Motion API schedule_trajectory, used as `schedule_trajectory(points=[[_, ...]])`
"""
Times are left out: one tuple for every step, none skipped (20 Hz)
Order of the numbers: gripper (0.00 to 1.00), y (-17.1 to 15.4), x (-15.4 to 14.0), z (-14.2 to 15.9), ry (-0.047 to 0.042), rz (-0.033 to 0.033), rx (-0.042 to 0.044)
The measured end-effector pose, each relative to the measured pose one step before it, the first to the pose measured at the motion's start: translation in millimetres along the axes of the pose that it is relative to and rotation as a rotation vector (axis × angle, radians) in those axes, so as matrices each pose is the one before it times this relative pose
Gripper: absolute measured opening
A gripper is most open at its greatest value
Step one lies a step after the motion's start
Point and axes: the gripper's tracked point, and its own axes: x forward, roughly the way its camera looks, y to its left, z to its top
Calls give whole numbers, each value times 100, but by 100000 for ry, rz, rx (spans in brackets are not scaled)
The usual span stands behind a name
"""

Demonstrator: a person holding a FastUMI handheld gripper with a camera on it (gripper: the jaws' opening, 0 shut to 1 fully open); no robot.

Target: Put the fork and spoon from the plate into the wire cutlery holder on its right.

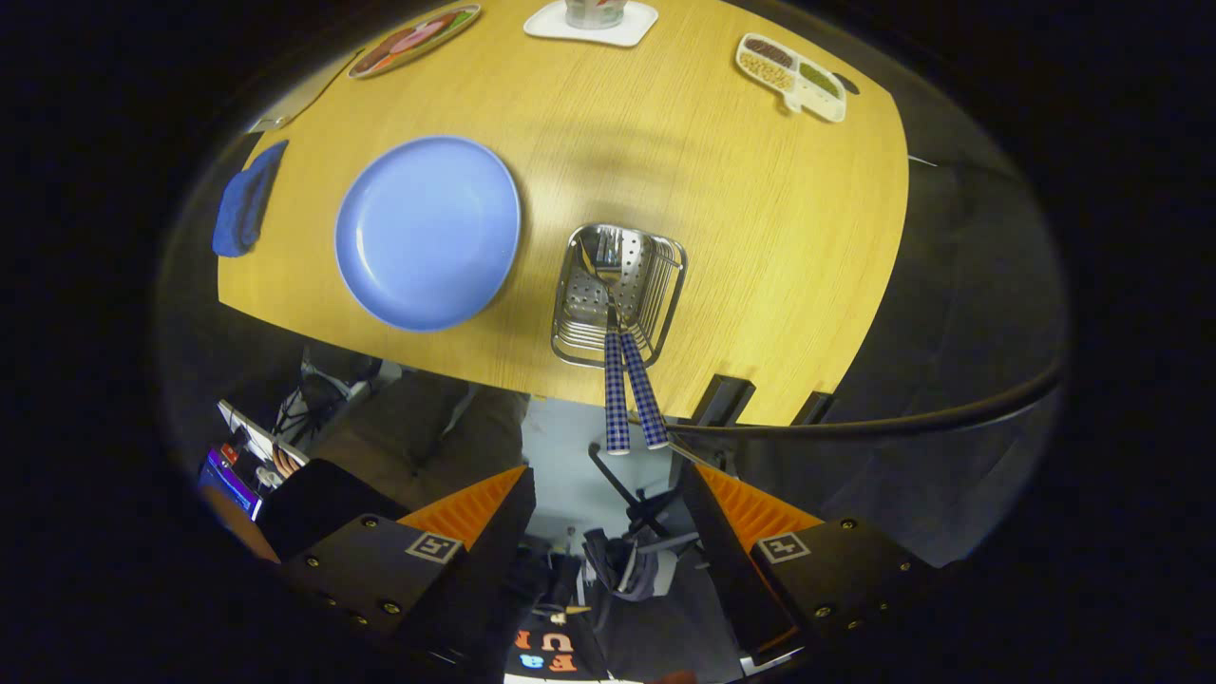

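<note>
Our gripper (608, 532) hangs with its fingers spread wide and nothing between them, well back from the near edge of the wooden table (760, 218). Going left to right, we see the round blue plate (427, 233) bare near the table's near left corner, then the wire cutlery holder (617, 294) at the near edge, with two blue-checked handles (630, 394) leaning out toward us. We judge both fork and spoon delivered, so nothing seems left; which handle is which we cannot tell.
</note>
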Motion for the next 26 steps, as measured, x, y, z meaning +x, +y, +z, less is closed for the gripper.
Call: schedule_trajectory(points=[[97, 46, -191, -76, -7601, -132, 1212], [97, -53, -452, 358, -9347, -277, 1709], [97, 160, -607, 375, -9618, 567, 2177], [97, 269, -655, 536, -10462, 762, 3121], [97, 280, -674, 535, -10704, 1287, 3669], [97, 154, -561, 684, -11947, 1233, 3670], [97, -41, -526, 710, -12147, 610, 4261], [97, -120, -316, 665, -11495, 307, 4302], [96, -13, -294, 718, -11595, -62, 3754], [96, -267, -667, 1085, -12583, -644, 4047], [96, -657, -758, 860, -10575, -1764, 3103], [97, -297, -1036, 1138, -11165, -463, 1717], [98, -175, -807, 1170, -10993, 305, 1053], [98, -412, -995, 960, -8618, -1582, -146], [98, -620, -453, -364, -5336, -864, -328], [98, 230, -379, -124, -3199, -233, 554], [98, 8, -287, -136, -2029, -409, -102], [98, -106, -195, -154, -2278, -542, 61], [98, 80, -44, 156, -1447, -201, -1169], [98, 141, -41, 142, -2186, -25, -1032], [98, 12, -65, 68, -1450, -72, -1416], [98, 35, 21, 5, -309, 572, -425], [98, 18, -131, -43, 397, 686, -352], [98, -83, -41, 122, 49, 450, -135], [98, -203, -91, 183, 147, 59, 72], [98, -262, -296, 125, 167, -344, -154]])
